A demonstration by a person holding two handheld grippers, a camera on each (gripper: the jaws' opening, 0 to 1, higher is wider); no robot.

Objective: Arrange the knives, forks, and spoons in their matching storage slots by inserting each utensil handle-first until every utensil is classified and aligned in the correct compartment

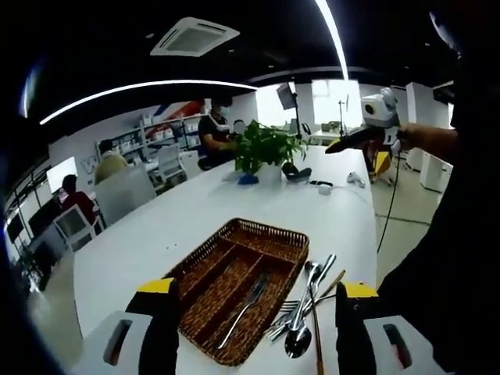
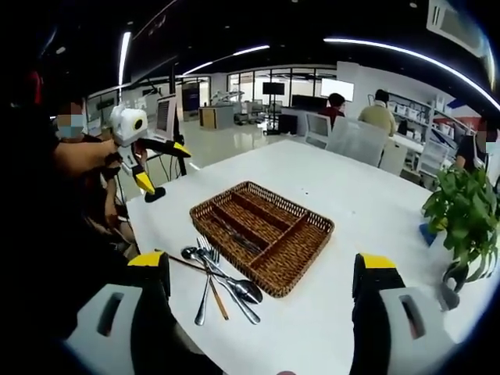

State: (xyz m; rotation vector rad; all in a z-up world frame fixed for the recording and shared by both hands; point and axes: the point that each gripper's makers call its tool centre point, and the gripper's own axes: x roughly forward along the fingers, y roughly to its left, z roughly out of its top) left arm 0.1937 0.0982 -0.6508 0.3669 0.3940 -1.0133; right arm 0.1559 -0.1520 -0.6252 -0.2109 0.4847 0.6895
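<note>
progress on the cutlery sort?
Barely begun. Done: one utensil, likely a fork, lies in a slot of the wicker tray. In hand: nothing; the left gripper and right gripper are both open and empty, held above the table. Left: the pile of spoons and forks beside the tray is unsorted.

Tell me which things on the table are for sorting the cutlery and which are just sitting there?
For the job:
- wicker tray
- loose cutlery pile
- one utensil already in a slot

Just sitting there:
- potted plant
- small items by the plant
</note>
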